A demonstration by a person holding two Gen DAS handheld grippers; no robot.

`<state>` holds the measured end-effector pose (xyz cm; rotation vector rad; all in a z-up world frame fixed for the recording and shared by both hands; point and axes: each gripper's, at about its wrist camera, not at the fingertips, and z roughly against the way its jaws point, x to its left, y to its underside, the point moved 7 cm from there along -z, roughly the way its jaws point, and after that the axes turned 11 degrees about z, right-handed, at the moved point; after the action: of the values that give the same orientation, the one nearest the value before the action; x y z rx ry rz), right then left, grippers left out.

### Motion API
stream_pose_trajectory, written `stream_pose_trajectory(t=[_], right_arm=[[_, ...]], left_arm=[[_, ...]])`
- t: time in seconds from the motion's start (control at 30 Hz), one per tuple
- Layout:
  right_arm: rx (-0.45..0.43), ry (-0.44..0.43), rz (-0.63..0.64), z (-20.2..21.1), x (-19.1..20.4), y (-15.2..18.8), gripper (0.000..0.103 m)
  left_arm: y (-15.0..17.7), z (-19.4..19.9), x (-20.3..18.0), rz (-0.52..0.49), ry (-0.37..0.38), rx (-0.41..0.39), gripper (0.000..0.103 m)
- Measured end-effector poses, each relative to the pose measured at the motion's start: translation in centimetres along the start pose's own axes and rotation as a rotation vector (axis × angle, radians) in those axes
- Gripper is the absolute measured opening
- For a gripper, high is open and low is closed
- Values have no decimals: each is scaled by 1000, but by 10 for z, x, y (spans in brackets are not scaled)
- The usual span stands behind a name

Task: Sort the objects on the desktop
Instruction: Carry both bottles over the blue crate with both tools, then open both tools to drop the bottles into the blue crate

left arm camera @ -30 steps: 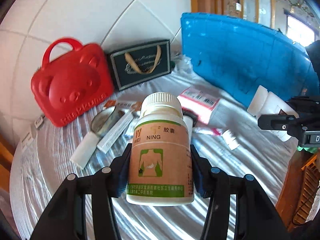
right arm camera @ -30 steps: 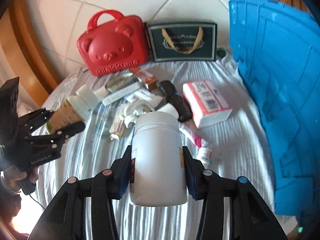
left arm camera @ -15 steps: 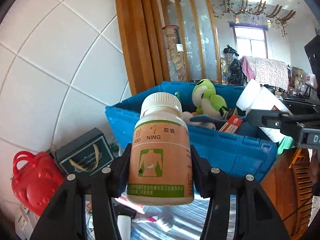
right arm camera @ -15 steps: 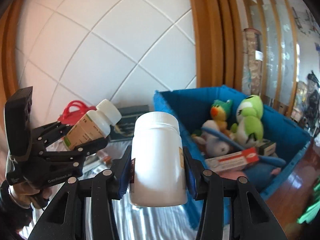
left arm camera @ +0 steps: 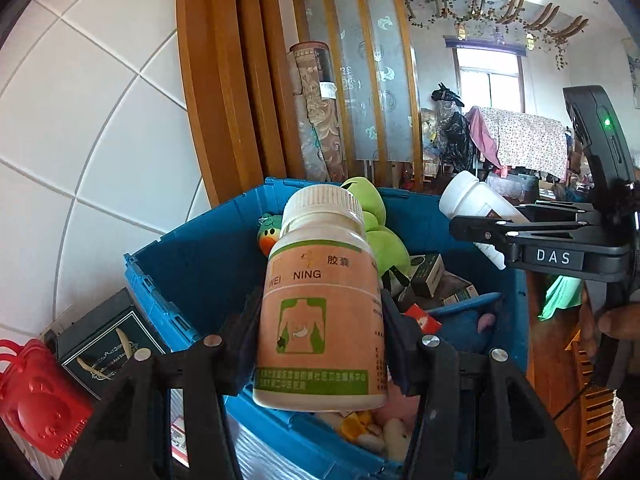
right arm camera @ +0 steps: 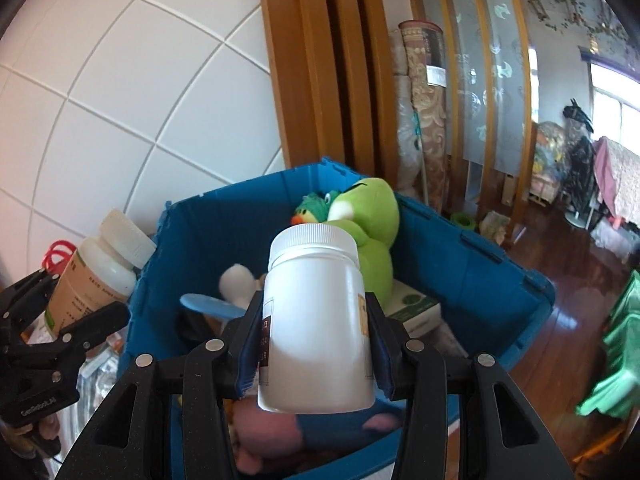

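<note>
Left wrist view, tan-labelled bottle clamped in left gripper

A smooth white plastic bottle with a ribbed cap is seen, and a paper-labelled pill bottle. The blue crate is moulded matt plastic. Fuzzy cloth covers the green plush toy. Glossy tiles and varnished wood posts are seen.
</note>
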<state>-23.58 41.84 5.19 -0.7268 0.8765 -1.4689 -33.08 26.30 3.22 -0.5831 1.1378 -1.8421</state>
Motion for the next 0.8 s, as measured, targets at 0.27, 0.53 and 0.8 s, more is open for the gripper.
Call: stream_pose_trajectory(t=[0.27,0.53,0.8], right_arm=[[-38,67,-39,-14,-47,-22,79],[-95,45,-59,3,-43,-21,88],[-129,-4,-38,21,-17,-15,90]], left_arm=[[-18,-11,-15,-68,-223,-52,86],[-25,4,-6,22,-289,-99,89],[-21,17,6,91,-308,-114,95]])
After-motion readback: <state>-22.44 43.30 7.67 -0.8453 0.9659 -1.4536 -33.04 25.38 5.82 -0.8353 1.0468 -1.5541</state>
